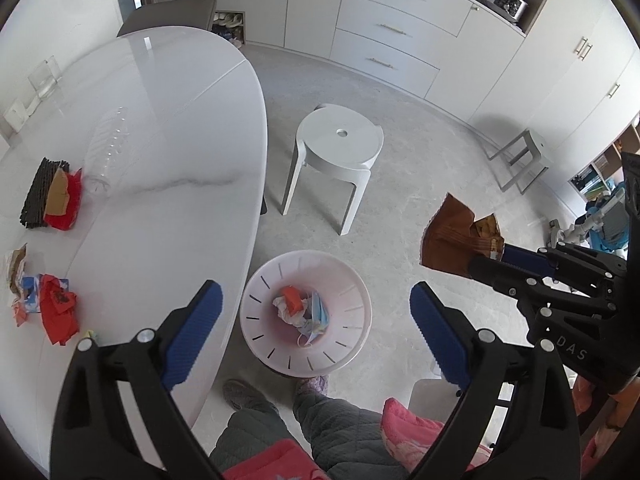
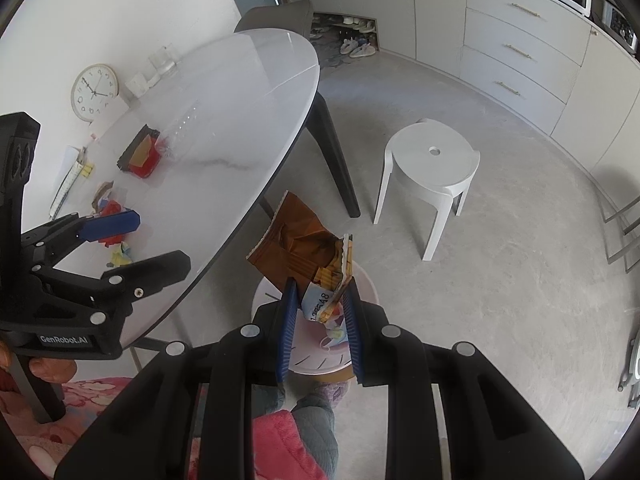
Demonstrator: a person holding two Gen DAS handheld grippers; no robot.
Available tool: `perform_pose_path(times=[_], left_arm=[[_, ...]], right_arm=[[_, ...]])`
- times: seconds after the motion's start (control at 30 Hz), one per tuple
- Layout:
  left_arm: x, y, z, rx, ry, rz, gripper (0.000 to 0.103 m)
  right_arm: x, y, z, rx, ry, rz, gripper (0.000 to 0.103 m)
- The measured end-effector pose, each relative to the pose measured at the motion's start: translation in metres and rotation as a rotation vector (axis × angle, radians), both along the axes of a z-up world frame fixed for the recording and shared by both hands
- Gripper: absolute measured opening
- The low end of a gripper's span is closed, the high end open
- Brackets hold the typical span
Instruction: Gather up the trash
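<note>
A pale pink wastebasket [image 1: 256, 320] stands on the floor beside the white oval table [image 1: 172, 120]; crumpled paper, an orange scrap and a blue mask [image 1: 316, 312] lie in it. My left gripper [image 1: 316, 288] hangs open right above it, nothing between its blue pads. My right gripper [image 2: 322, 282] is shut on a brown snack wrapper [image 2: 298, 240], held over the basket's rim [image 2: 264, 292]; it also shows from the left wrist as the right gripper [image 1: 484, 258] with the wrapper [image 1: 448, 236]. On the table lie red wrappers [image 1: 58, 312], a black-and-red pile [image 1: 52, 196] and a clear bottle [image 1: 108, 148].
A white round stool [image 1: 340, 140] stands on the grey floor behind the basket, a second stool [image 1: 524, 152] farther right by the cabinets [image 1: 392, 28]. The person's quilted legs and slippers [image 1: 316, 384] are just under the basket. A dark chair [image 2: 280, 16] sits at the table's far end.
</note>
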State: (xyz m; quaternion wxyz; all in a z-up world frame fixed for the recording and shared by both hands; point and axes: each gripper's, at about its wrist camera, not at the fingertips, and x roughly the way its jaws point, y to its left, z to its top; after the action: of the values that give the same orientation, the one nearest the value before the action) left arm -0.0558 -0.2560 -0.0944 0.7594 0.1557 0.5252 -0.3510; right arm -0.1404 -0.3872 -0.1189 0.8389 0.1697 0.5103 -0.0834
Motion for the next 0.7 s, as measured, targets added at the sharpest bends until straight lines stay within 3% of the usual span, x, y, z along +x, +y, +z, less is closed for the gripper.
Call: perform_pose_path(times=[0.27,0.37,0.4,0.47,0.53,0.6,0.7], left_arm=[[-0.002,0.006,0.003,0.0,-0.001,0.017,0.091],[-0.002,0.009,0.003,-0.002,-0.001,0.022,0.091],[-0.002,0.009,0.004,-0.002,-0.001,0.024,0.091],[-0.002,0.009,0.005,-0.002,-0.003,0.029,0.091],[-0.002,0.01,0.005,-0.005,-0.004,0.035,0.091],[-0.002,0.011,0.006,-0.007,-0.007,0.038,0.091],[-0.003,0.012,0.006,-0.009,-0.009,0.041,0.091]], right_arm=[[0.006,0.006,-0.011,0.02,0.026,0.024,0.026],[0.007,0.008,-0.014,0.03,0.031,0.026,0.045],[0.006,0.008,-0.014,0.024,0.028,0.02,0.057],[0.006,0.008,-0.013,0.011,0.026,0.006,0.066],[0.005,0.005,-0.009,-0.022,0.028,-0.035,0.094],[0.004,0.002,-0.004,-0.057,0.022,-0.072,0.1],[0.004,-0.004,-0.002,-0.061,0.026,-0.097,0.1]])
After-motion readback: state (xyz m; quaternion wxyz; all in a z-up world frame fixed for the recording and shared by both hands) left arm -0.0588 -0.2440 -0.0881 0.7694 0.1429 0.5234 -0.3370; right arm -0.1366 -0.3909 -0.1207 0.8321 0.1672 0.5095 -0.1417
